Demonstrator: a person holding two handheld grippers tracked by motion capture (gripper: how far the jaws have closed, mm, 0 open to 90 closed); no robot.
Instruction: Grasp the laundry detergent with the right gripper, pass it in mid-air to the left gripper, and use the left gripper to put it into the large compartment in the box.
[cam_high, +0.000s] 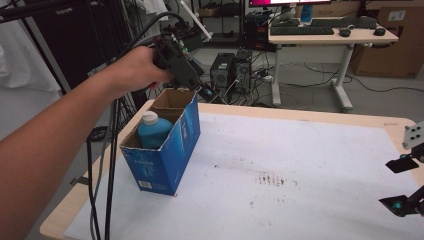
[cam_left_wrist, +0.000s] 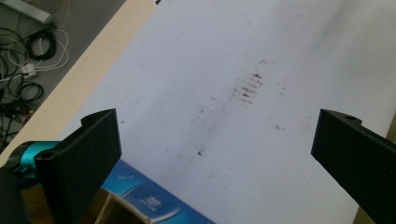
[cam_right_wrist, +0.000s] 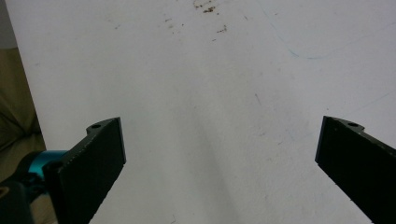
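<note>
At upper left, the left gripper (cam_high: 202, 90) hangs released over the blue box (cam_high: 165, 150); right gripper (cam_high: 402, 185), lower right, also gapes.

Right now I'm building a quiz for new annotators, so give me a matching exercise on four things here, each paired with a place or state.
Things:
1. bottle
2. blue carton
3. left gripper
4. right gripper

Places or states:
A. open, at the table's right edge
B. stands on the white sheet, top flaps open
C. inside the carton, white cap up
D. open, held above the carton

Pairs: 1-C, 2-B, 3-D, 4-A
</note>
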